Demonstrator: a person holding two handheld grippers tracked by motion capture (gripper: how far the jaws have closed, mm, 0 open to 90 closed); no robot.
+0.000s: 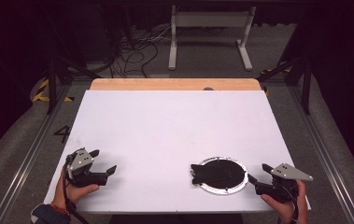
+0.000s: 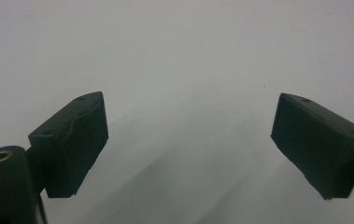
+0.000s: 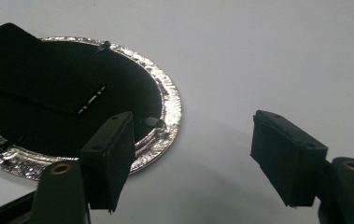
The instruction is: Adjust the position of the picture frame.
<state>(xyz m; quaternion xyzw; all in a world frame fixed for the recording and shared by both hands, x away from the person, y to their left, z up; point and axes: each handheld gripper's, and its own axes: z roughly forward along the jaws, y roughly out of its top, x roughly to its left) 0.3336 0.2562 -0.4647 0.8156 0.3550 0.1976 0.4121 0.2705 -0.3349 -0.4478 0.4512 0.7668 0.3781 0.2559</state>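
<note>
Below, a white table [image 1: 174, 126] stands in a dark room with cables on the floor. Both the left gripper [image 1: 103, 163] and right gripper [image 1: 258, 173] are wide open, empty. The black disc with silver rim [image 1: 222, 174] lies just beside the right gripper.

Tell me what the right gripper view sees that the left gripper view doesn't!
The right gripper view alone has the round black plate with a crinkled silver foil rim and the flat black piece lying across it, just beyond the right gripper. The left gripper view alone has the left gripper over bare table. Both share the white table top and two black fingers held open, gripping nothing.
</note>
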